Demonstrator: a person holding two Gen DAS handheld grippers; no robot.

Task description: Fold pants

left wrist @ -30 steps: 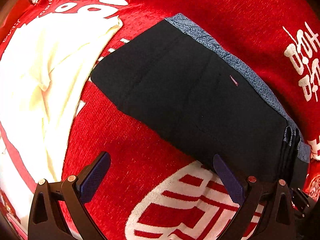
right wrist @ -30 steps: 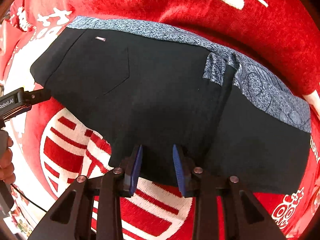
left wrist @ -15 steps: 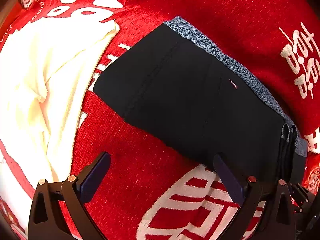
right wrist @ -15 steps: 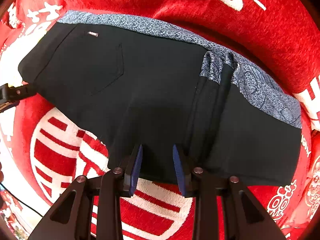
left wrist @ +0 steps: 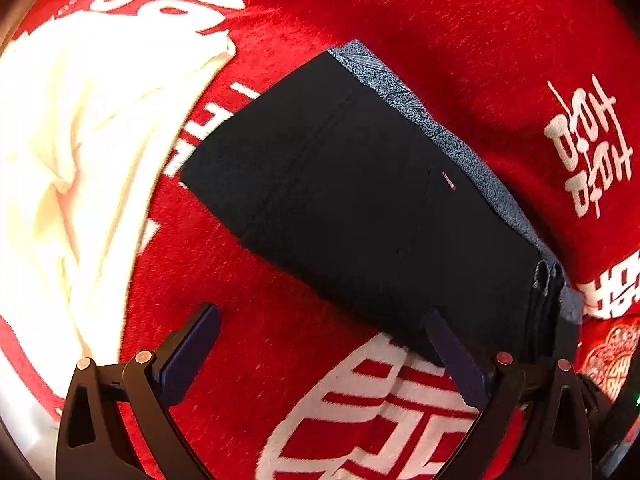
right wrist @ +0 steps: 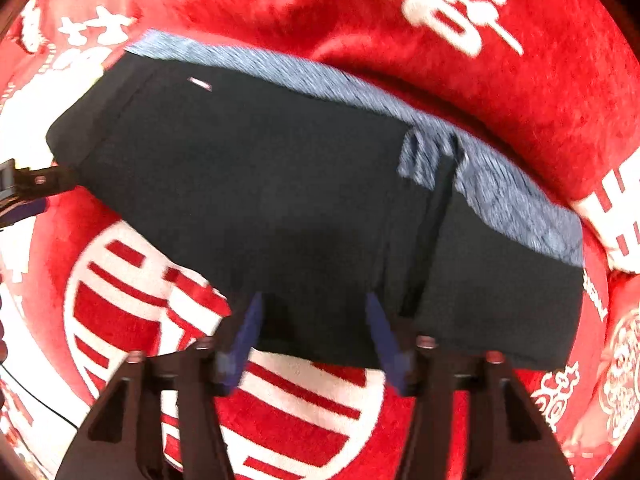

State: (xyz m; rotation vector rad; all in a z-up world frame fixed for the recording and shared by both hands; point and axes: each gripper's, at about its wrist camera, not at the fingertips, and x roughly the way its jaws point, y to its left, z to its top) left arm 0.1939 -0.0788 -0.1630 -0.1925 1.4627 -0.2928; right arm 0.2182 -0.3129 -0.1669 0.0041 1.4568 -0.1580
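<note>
Black pants (left wrist: 360,208) with a grey-blue patterned waistband (left wrist: 440,136) lie folded flat on a red blanket. In the left wrist view my left gripper (left wrist: 320,352) is wide open and empty, just in front of the pants' near edge. In the right wrist view the pants (right wrist: 280,200) fill the middle, with a folded seam ridge (right wrist: 432,232) to the right. My right gripper (right wrist: 316,328) is open over the near hem, its blue pads on either side of the black cloth. The view is motion-blurred.
The red blanket (left wrist: 460,40) with white lettering covers the whole surface. A cream garment (left wrist: 72,160) lies left of the pants. The left gripper's tip (right wrist: 24,188) shows at the left edge of the right wrist view.
My right gripper's jaws have opened wider at the pants' hem. The left gripper has drawn back slightly from the pants and stays open.
</note>
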